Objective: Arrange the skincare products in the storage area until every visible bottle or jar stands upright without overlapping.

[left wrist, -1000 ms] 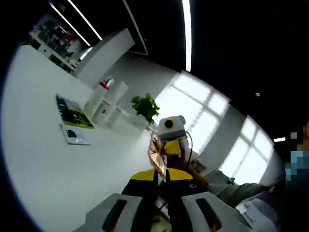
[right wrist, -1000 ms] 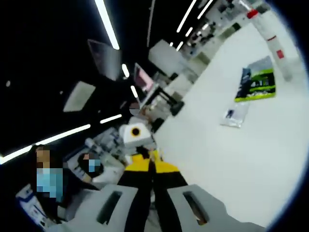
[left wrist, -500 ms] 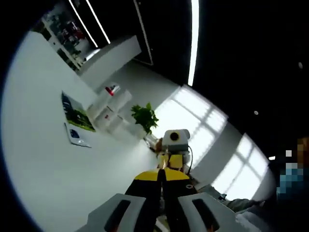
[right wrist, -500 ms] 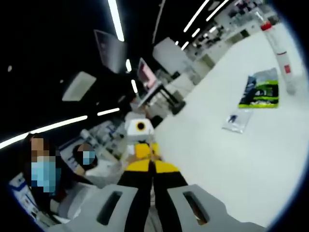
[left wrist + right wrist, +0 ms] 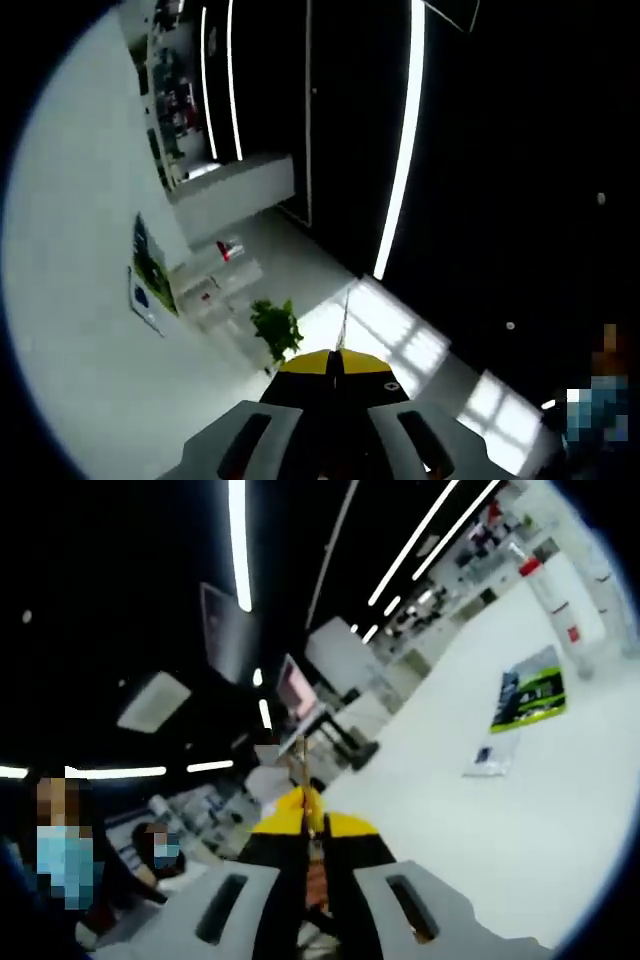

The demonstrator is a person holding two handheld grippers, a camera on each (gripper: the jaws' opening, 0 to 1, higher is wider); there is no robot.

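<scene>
Presently, my left gripper (image 5: 333, 362) has its jaws drawn together, the yellow-and-black tips meeting with nothing between them. My right gripper (image 5: 306, 825) is likewise pressed together at the tips; a thin orange-brown sliver shows along the seam, but I cannot tell what it is. Both point up and away from the white table (image 5: 70, 330), so I judge neither is placed for a grasp; this reads as a carry or repositioning posture.

The skincare bottles (image 5: 215, 285), white, one with a red cap, stand together at the far end of the table beside a green-and-black packet (image 5: 150, 268) and a small clear sachet (image 5: 140, 298). In the right gripper view the red-capped bottle (image 5: 550, 598) stands upright near the same packet (image 5: 528, 690). A potted plant (image 5: 275, 327) sits just beyond.

Against the earlier frames, the other gripper, which faced each camera, has left both views, and both views have swung further toward the ceiling lights. The products appear undisturbed.
</scene>
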